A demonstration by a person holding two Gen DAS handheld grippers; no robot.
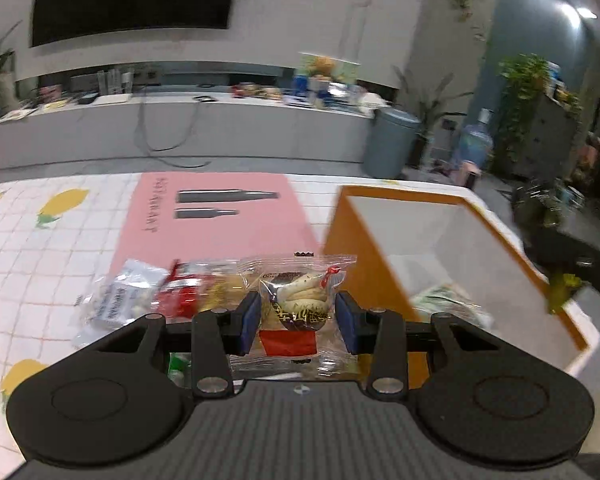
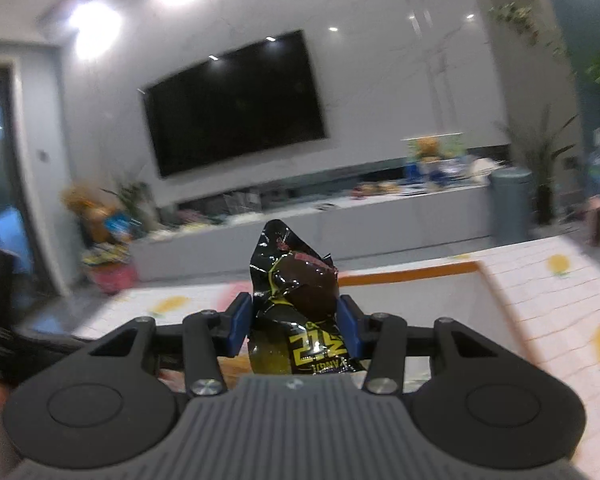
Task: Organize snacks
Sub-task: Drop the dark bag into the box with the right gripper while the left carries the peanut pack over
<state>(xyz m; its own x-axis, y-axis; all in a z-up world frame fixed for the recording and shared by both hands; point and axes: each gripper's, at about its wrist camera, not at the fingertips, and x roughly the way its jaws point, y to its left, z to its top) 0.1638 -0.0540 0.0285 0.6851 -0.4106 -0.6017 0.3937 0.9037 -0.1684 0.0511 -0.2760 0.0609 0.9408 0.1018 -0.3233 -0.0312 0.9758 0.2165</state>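
Observation:
My left gripper [image 1: 298,312] is shut on a clear-wrapped pastry snack [image 1: 300,300], held just above the table beside an orange box [image 1: 342,240] with a white inside. Other snack packets [image 1: 156,296] lie in a pile to its left. A snack packet [image 1: 444,300] lies inside the box. My right gripper [image 2: 296,320] is shut on a black and yellow snack packet [image 2: 296,280], held up over the orange-rimmed box [image 2: 412,274]. The right gripper with its packet also shows at the box's right rim in the left wrist view [image 1: 562,288].
The table has a white grid cloth with lemon prints [image 1: 60,204] and a pink mat [image 1: 220,216]. Beyond the table stand a long grey counter [image 1: 180,128], a grey bin [image 1: 392,140] and a wall TV [image 2: 236,100].

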